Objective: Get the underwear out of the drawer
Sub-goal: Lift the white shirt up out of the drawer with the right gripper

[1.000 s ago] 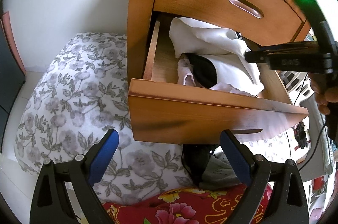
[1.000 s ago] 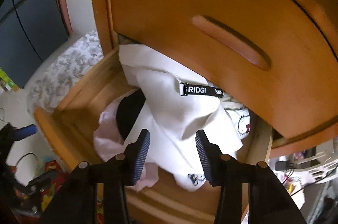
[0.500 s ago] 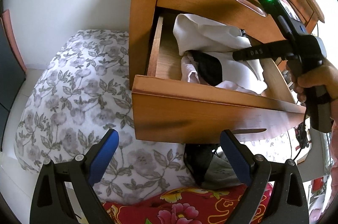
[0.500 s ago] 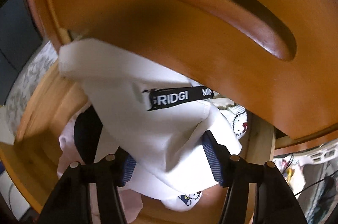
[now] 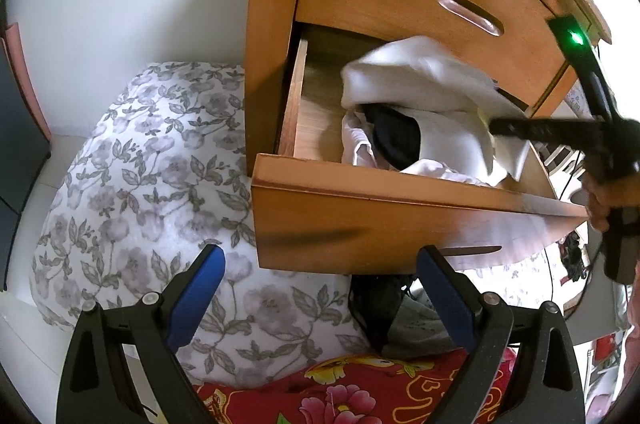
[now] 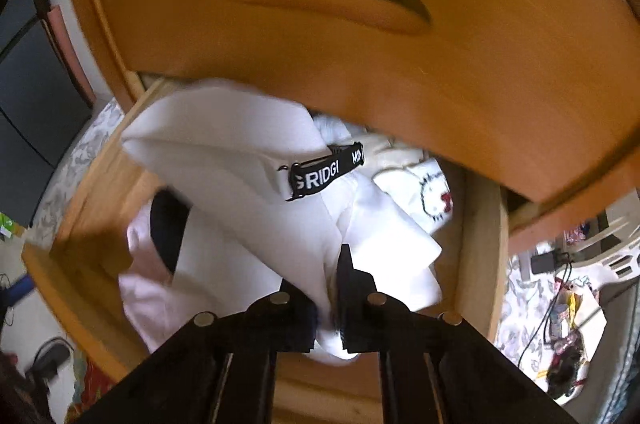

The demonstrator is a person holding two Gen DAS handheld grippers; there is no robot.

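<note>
My right hand-held gripper (image 6: 334, 288) just closing, pinches white underwear (image 6: 248, 184) in open drawer (image 5: 400, 220); left hand-held gripper (image 5: 320, 288) spread, empty, below drawer front.

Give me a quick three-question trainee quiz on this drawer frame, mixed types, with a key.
1. True or false: the right gripper has its jaws closed on the white garment in the open drawer.
2. Multiple choice: the left gripper is A) shut on the drawer front, B) open and holding nothing, below the drawer front, C) inside the drawer.
3. Fill in: the strap with white lettering on the white garment is ____ in colour.

Key: 1 true, white cloth is pinched between the pads, which have just closed. 2 B. 3 black.
</note>
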